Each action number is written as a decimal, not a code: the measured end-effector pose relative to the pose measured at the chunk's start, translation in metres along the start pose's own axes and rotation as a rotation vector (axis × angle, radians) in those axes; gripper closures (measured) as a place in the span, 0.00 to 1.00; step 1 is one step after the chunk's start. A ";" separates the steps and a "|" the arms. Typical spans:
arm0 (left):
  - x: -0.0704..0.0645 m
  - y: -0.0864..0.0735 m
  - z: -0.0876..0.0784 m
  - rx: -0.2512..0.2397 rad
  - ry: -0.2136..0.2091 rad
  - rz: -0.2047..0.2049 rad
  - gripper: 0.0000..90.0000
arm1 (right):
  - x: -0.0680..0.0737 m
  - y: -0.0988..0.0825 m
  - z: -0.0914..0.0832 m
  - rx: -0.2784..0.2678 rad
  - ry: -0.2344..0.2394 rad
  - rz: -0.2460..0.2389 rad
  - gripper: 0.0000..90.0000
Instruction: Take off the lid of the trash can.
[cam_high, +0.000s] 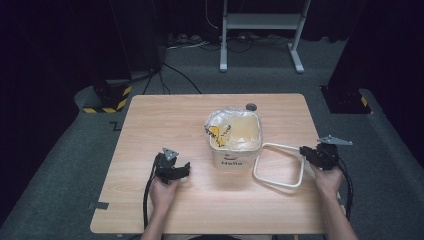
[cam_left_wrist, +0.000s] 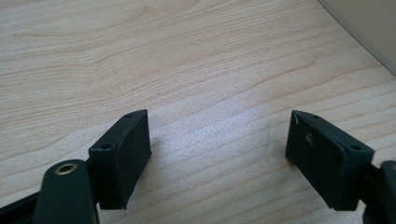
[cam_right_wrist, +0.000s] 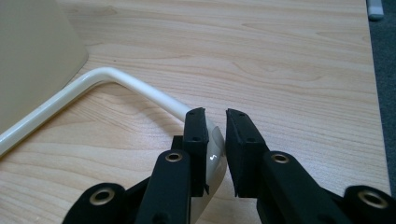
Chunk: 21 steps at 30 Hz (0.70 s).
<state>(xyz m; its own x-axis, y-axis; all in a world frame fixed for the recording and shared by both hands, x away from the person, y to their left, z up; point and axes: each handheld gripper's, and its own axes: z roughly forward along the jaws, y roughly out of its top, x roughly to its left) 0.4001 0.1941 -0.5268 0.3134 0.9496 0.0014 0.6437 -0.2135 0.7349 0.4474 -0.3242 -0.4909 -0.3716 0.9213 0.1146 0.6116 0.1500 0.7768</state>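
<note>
A cream bin (cam_high: 235, 150) lined with a clear bag stands mid-table, with a yellow and black scrap (cam_high: 217, 134) inside. To its right a cream rounded-square ring (cam_high: 258, 161) lies flat on the wood. My right gripper (cam_high: 303, 150) is shut on the ring's far right corner. In the right gripper view the ring (cam_right_wrist: 70, 98) runs back between the jaws of my right gripper (cam_right_wrist: 215, 116), and the bin's wall (cam_right_wrist: 32, 56) is at the left. My left gripper (cam_high: 186, 168) rests left of the bin. Its jaws stand wide apart (cam_left_wrist: 217, 133) over bare wood.
A small dark round disc (cam_high: 251, 106) lies at the table's far edge behind the bin. The table's right edge (cam_right_wrist: 369, 93) runs close beside my right gripper. A white stand (cam_high: 260, 30) is on the floor beyond the table.
</note>
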 end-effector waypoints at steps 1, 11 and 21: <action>0.000 0.000 0.000 0.000 0.000 0.000 0.25 | 0.000 0.000 0.001 0.002 0.001 0.002 0.88; 0.000 0.000 0.000 0.000 0.000 0.000 0.25 | 0.000 -0.003 0.013 0.029 -0.007 0.007 0.87; 0.000 0.000 0.000 0.000 0.000 0.000 0.25 | 0.005 -0.006 0.021 0.064 -0.044 0.001 0.75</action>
<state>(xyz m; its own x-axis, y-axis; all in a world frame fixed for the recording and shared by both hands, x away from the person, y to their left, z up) 0.4001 0.1941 -0.5269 0.3131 0.9497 0.0011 0.6437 -0.2131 0.7350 0.4571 -0.3130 -0.5082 -0.3405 0.9362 0.0867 0.6555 0.1703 0.7357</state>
